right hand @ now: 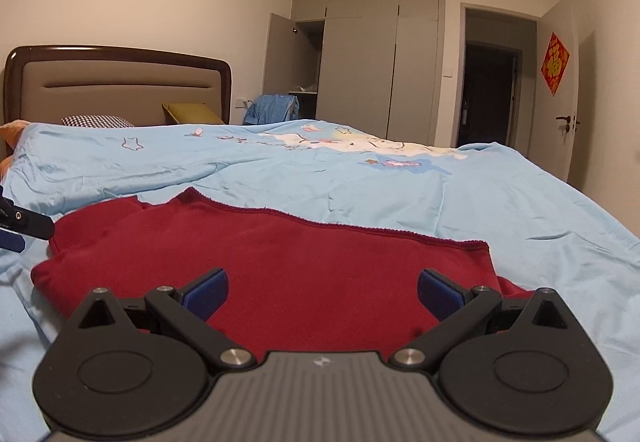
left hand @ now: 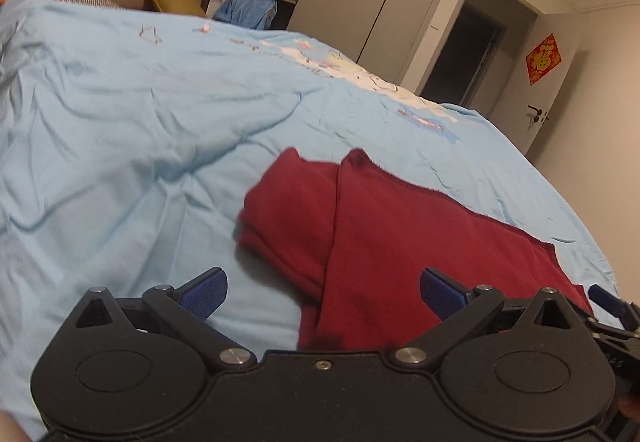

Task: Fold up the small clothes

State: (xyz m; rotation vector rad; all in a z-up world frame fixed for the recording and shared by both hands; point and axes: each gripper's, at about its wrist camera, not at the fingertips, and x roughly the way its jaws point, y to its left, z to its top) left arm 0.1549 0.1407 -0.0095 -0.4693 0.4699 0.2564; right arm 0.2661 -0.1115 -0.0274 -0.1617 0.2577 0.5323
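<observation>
A dark red knit top lies flat on a pale blue quilt that covers the bed; the quilt is soft, creased cotton with small cartoon prints near its far edge. The top's upper hem shows a fine scalloped stitch line, and one short sleeve is folded in over the body, its cuff doubled.

The left gripper hovers over the sleeve side with its blue ribbed pads spread wide, holding nothing. The right gripper sits low over the body of the top, its jaws likewise spread and empty.

Behind the bed stand a padded beige headboard with a dark rounded wood frame, grey wardrobe doors and a red diamond paper charm on a door.
</observation>
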